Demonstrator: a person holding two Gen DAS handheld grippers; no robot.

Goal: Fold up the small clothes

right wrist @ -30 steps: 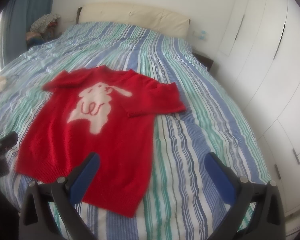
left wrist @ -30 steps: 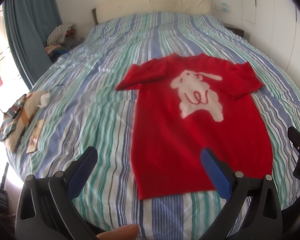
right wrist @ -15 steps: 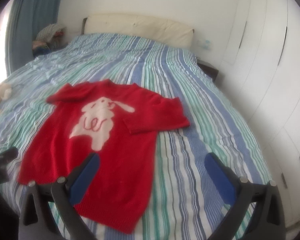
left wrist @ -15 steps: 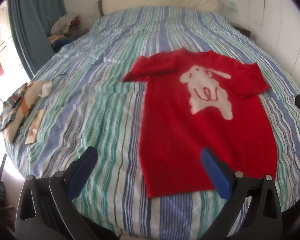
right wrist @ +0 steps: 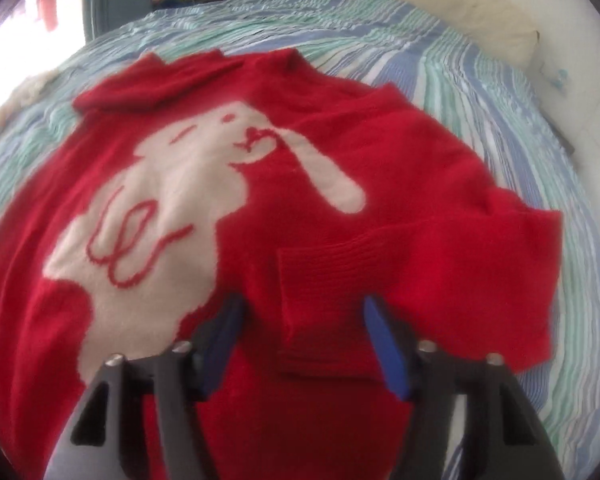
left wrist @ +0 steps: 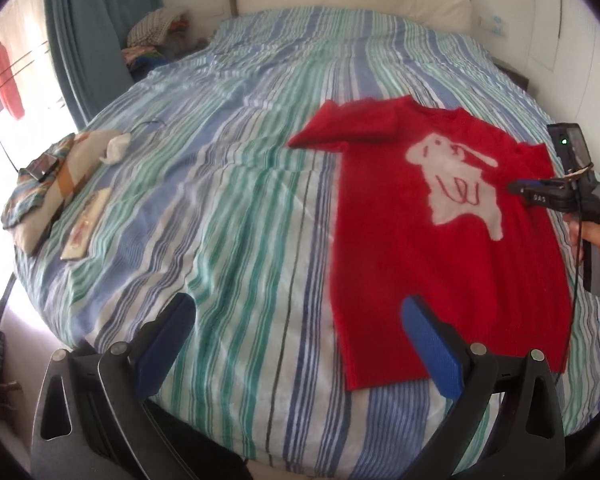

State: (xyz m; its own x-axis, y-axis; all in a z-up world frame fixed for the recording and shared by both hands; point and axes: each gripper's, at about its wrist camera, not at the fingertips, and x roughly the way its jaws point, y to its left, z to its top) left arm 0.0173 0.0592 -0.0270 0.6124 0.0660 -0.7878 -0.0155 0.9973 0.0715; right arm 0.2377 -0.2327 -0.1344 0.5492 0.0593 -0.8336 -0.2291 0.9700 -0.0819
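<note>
Red knitted rabbit sweater (right wrist: pixel 260 208): soft, floppy; pinch ribbed cuff (right wrist: pixel 320 280). Right gripper (right wrist: pixel 304 344) part-open over it, left gripper (left wrist: pixel 296 344) wide, empty.

We see lots of bare striped bed (left wrist: pixel 220 200) to the left of the red sweater (left wrist: pixel 440 240), room to pass. At the far left edge lie a folded cloth pile (left wrist: pixel 48 196) and a flat packet (left wrist: pixel 86 228). On the right, the right gripper (left wrist: pixel 556 196) sits over the sweater's right sleeve (right wrist: pixel 460 272).
</note>
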